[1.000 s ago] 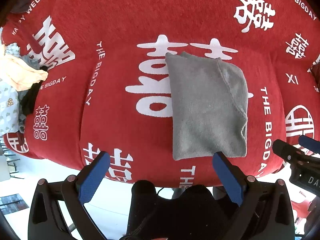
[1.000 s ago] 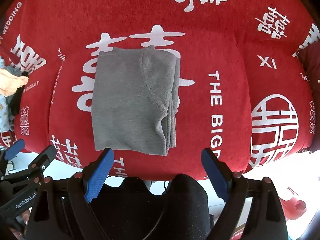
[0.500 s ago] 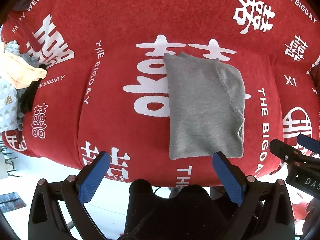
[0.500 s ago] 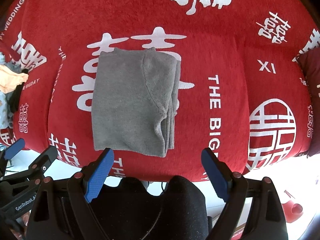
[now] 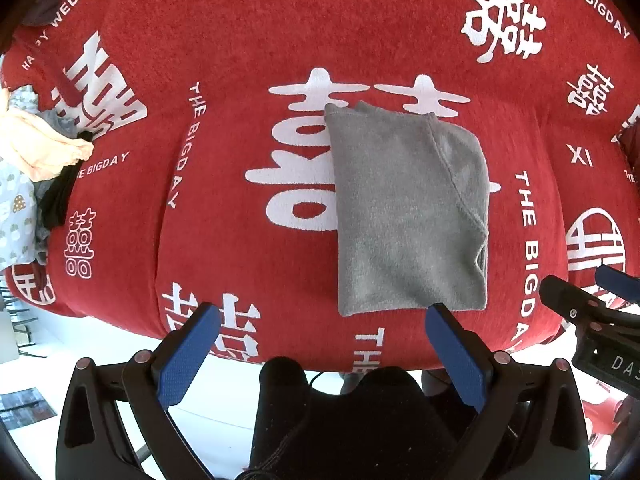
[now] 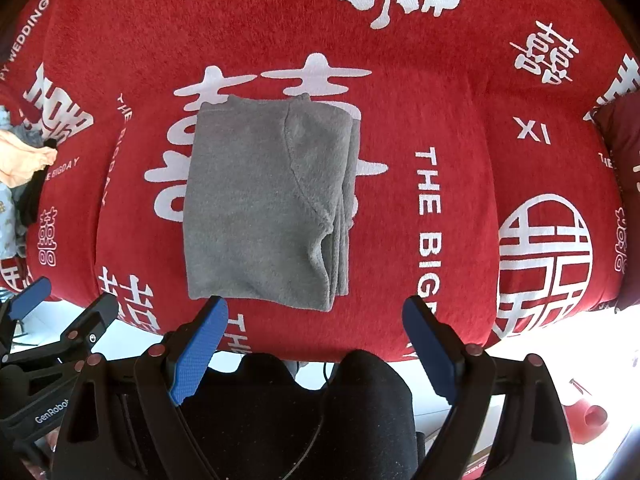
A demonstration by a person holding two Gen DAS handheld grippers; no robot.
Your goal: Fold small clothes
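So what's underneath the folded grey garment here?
The folded grey garment lies on the red blanket, over a large white printed character whose strokes stick out past its far and side edges. The middle of that character is covered.

a red plush cover (image 5: 248, 28) printed with white double-happiness characters and the words "the bigday", "xi" and "happy wedding" spreads ahead of the claw across both views (image 6: 460, 80). a large white character (image 5: 296, 168) lies ahead of the claw, left of centre. a round white emblem (image 6: 544, 264) sits to the right of the claw. the white floor (image 5: 100, 340) shows below the cover's near edge, left of the claw. a red object (image 6: 588, 420), too blurred to name, rests on the floor at the lower right. a dark red cushion (image 6: 620, 128) edges in at the far right.
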